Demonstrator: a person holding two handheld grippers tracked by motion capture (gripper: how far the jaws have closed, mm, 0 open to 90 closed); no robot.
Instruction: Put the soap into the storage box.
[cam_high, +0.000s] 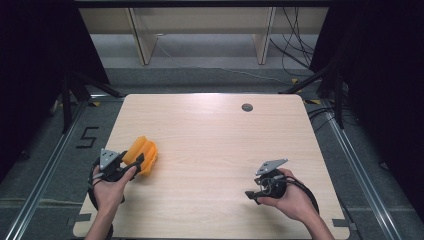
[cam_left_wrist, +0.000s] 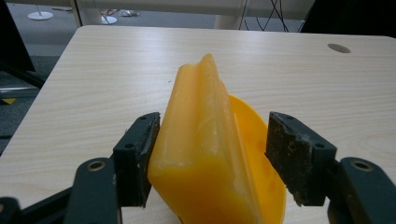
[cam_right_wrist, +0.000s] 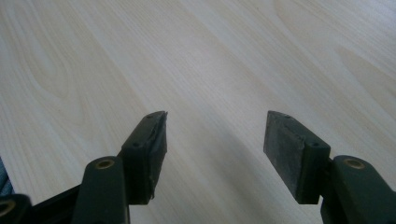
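From above we see the left gripper (cam_high: 134, 161) at the orange bowl (cam_high: 142, 155) near the table's (cam_high: 215, 135) left edge; up close its jaws straddle the bowl (cam_left_wrist: 210, 158) with slack, while our right gripper (cam_right_wrist: 215, 140) gapes over bare wood.

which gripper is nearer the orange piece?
Left. The left gripper has the orange piece between its jaws, one pad touching it and a gap at the other. The right gripper is open over bare table, far off to the right.
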